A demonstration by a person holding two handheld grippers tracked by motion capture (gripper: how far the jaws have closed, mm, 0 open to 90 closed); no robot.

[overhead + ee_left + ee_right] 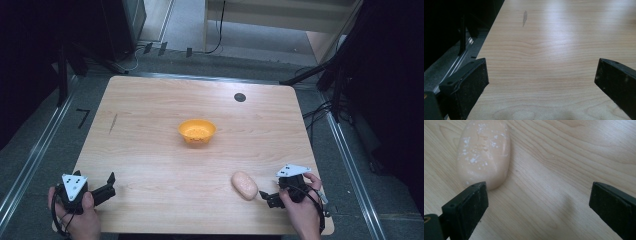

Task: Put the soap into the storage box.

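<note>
- A pale, oval bread roll [244, 185] lies flat on the wooden table [150, 145], near the front edge and toward the person's right side.
- In the right gripper view the roll [484, 152], dusted with white specks, sits just ahead of one black jaw and off to that jaw's side, outside the gap.
- The right gripper [266, 198] points at the roll from just beside it; its jaws stand wide apart with only bare wood between them, holding nothing.
- The person's right hand [302, 207] wraps the gripper's body at the front right corner of the table.
- An orange bowl [197, 131] stands near the table's middle, well apart from the roll.
- The left gripper [107, 185] rests at the front left corner, jaws spread open over bare wood, gripped by the left hand [75, 215].
</note>
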